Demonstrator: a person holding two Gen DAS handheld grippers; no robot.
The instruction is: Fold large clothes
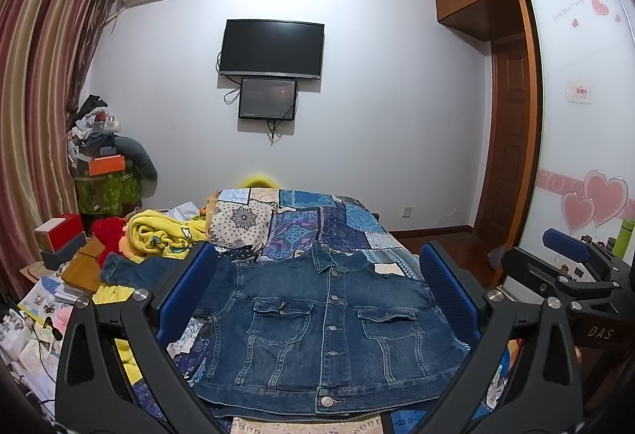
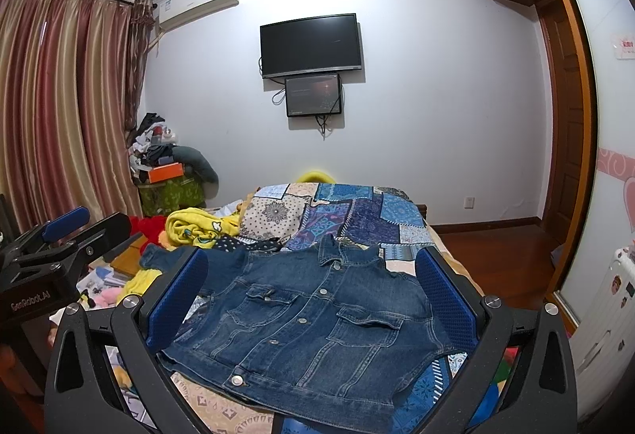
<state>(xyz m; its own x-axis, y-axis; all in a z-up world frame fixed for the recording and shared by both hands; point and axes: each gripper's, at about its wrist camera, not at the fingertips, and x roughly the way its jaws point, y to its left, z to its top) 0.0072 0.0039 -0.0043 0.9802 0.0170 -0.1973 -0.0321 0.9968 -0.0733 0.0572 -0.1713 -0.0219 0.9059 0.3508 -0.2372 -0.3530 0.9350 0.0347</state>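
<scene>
A dark blue denim jacket (image 1: 317, 327) lies front up and buttoned on the patchwork bedspread, collar towards the far wall. One sleeve (image 1: 127, 267) stretches out to the left. My left gripper (image 1: 317, 291) hovers above the jacket's near hem, open, with its blue pads either side of the body. In the right wrist view the same jacket (image 2: 309, 327) lies between the wide-apart pads of my right gripper (image 2: 313, 295), which is open and holds nothing. The right gripper (image 1: 571, 255) also shows at the right edge of the left wrist view, the left gripper (image 2: 63, 227) at the left edge of the right view.
The blue patchwork bedspread (image 1: 317, 223) covers the bed. A yellow blanket (image 1: 158, 235) and a red plush toy (image 1: 109, 229) lie left of the jacket. Boxes and papers (image 1: 59, 239) crowd the left side. A wardrobe (image 1: 571, 116) stands at the right, wooden floor (image 2: 492, 255) beside the bed.
</scene>
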